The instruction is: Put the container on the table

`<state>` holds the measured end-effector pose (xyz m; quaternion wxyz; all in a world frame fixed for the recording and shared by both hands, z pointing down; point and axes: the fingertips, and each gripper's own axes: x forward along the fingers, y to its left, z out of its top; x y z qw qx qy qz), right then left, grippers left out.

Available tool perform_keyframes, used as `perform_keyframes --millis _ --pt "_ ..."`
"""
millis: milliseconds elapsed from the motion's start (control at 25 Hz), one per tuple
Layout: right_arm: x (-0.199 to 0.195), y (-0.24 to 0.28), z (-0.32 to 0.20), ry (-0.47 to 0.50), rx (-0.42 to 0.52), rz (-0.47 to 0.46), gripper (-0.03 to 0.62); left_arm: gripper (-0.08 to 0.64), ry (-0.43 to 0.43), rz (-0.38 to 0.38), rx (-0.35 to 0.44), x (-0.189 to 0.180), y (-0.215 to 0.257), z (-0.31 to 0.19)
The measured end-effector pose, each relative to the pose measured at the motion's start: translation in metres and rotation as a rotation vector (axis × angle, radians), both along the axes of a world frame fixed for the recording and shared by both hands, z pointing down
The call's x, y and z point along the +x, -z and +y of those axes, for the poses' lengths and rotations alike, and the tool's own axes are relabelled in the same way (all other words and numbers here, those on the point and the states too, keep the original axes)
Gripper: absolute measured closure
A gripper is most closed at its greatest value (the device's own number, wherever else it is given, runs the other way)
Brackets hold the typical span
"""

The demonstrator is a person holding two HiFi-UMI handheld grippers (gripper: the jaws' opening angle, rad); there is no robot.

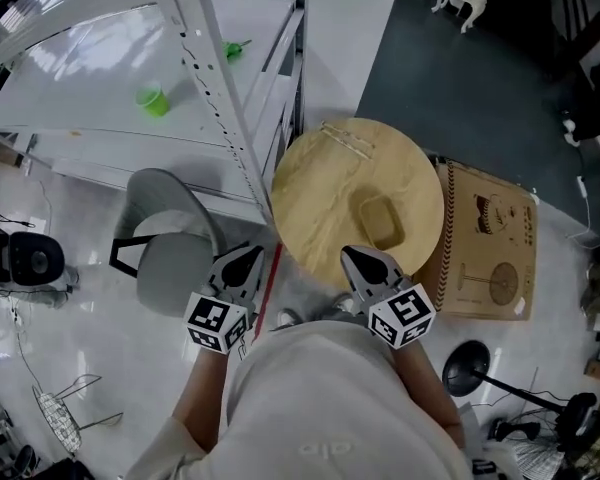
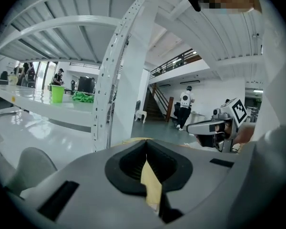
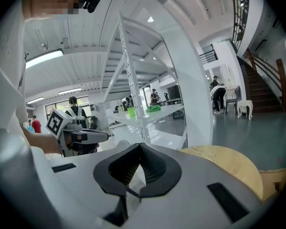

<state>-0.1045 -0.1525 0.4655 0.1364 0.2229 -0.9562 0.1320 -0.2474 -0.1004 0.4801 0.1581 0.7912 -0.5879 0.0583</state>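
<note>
A shallow tan rectangular container [image 1: 378, 220] rests on the round wooden table [image 1: 320, 188], right of its middle. Both grippers hover at the table's near edge, close to the person's body. My left gripper [image 1: 248, 258] is shut and holds nothing; its closed jaws fill the lower left gripper view [image 2: 146, 147]. My right gripper [image 1: 365, 260] points toward the container from just short of it, jaws together and nothing between them [image 3: 140, 149]. Each gripper shows in the other's view: the right gripper [image 2: 214, 128] and the left gripper [image 3: 81, 136]. The container is hidden in both gripper views.
A white metal rack [image 1: 210, 78] stands left of the table, with a green cup [image 1: 153, 99] on its shelf. A grey chair [image 1: 175, 243] sits by my left gripper. A flat brown board [image 1: 490, 253] lies right of the table, and a black lamp base [image 1: 467, 366] stands near the person.
</note>
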Motion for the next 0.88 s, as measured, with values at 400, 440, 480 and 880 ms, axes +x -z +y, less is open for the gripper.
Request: perform_keyframes --millis 400,440,480,880 --pt "-0.006 0.005 0.008 0.023 0.024 -0.01 0.566 0.543 0.0 0.006 0.026 0.002 0.006 0.009" --pt "-0.005 0.006 0.008 0.025 0.031 -0.005 0.566 0.543 -0.004 0.005 0.026 0.004 0.006 0.008" --pt "-0.004 0.006 0.008 0.026 0.039 0.001 0.566 0.543 -0.009 0.005 0.026 0.006 0.006 0.007" --pt "0.02 0.005 0.006 -0.008 0.041 0.004 0.567 0.543 -0.055 0.005 0.019 0.032 0.006 -0.005"
